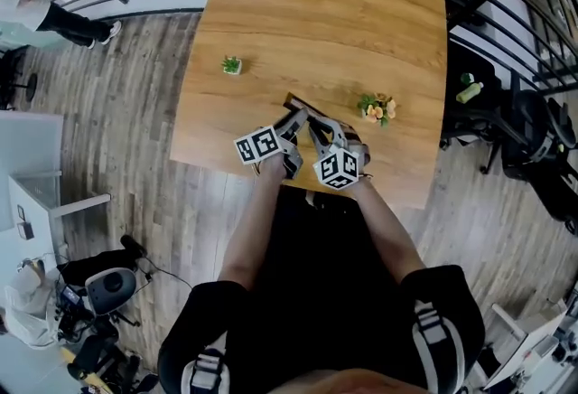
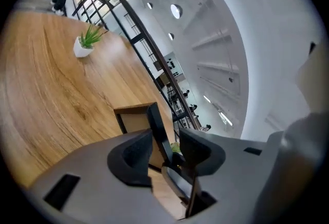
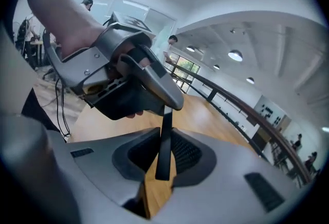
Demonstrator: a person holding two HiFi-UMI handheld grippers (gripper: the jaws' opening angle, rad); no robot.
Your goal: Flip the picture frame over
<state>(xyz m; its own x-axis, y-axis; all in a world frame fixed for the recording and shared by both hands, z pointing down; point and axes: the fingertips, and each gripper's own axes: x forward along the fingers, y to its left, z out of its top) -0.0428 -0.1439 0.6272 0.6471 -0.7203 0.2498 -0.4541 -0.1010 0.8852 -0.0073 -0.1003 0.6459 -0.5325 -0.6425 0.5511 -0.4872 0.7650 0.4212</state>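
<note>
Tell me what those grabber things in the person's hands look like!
Both are light grey plastic. The left gripper and the right gripper each have two chunky grey jaws lined with dark ribbed pads, and each carries a white cube printed with black square markers. The person wears a black top with short sleeves and grey-buckled straps at the shoulders.

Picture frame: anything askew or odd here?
Picture frame is up on edge over the table, not lying flat. Right tongs clamp its dark rim; left tongs straddle it without pressing. No damage visible.
</note>
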